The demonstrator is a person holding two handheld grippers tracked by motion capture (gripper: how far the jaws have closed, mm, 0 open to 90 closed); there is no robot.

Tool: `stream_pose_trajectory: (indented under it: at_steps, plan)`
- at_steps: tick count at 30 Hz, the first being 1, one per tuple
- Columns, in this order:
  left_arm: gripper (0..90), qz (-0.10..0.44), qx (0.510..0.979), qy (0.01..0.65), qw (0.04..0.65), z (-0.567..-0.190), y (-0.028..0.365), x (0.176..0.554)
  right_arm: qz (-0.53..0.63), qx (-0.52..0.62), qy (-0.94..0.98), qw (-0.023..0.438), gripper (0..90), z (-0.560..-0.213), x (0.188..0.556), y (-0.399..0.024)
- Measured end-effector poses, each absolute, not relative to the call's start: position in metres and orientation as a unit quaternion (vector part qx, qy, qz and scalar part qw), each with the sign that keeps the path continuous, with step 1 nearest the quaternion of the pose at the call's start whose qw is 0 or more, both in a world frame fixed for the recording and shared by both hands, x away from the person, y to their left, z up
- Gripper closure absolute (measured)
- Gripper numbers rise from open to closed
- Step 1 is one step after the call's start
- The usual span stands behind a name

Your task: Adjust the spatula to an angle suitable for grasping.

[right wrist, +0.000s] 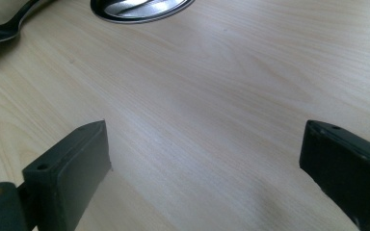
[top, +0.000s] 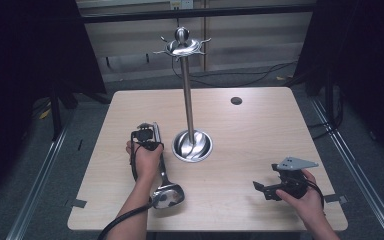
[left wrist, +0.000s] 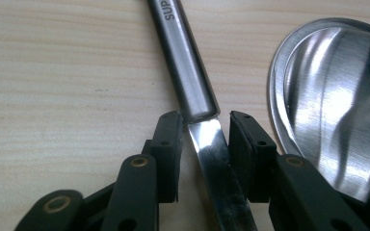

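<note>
A pale wood worktop [top: 260,145] has a dark round hole [top: 236,100] near its far right edge. Tape tabs [top: 77,203] stick to its near corners. Beyond it, black cables [top: 250,79] trail across the grey floor [top: 85,130]. Metal rails [top: 37,182] run along the floor on both sides.

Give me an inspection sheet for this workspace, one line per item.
Surface: pale wooden table, round hole near far edge.
Job's things: steel ladle lying flat; hook stand upright.
Clutter: nothing seen.
Grippers: left hand-held gripper has its jaws on either side of the ladle's handle, slight gaps visible; right hand-held gripper open over bare wood.
Cables: one trails from left gripper; others on floor behind.
Surroundings: dark, grey floor.
</note>
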State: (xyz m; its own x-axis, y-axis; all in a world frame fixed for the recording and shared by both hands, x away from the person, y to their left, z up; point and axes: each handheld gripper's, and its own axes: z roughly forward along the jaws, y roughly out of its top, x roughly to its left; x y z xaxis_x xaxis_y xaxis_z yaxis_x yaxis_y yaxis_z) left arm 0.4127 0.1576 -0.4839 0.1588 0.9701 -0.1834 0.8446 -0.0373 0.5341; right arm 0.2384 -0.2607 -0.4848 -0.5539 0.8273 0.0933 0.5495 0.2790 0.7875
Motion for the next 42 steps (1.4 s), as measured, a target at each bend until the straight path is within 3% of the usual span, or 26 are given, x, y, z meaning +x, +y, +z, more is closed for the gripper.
stream_pose_trajectory:
  at_steps: [11,20,24,42]
  plan:
    - [64.4,0.119,0.717,0.637,0.257,-0.484,0.154,0.408,0.405,0.439,0.785,0.164,3.5,-0.488,0.24,-0.259]
    - [72.7,0.127,0.698,0.662,0.241,-0.482,0.149,0.411,0.402,0.439,0.787,0.162,3.6,-0.489,0.239,-0.258]
    - [74.9,0.136,0.716,0.646,0.227,-0.481,0.151,0.413,0.402,0.438,0.787,0.163,3.6,-0.489,0.24,-0.259]
    - [75.2,0.134,0.704,0.598,0.358,-0.43,0.182,0.395,0.403,0.437,0.787,0.165,3.6,-0.488,0.24,-0.257]
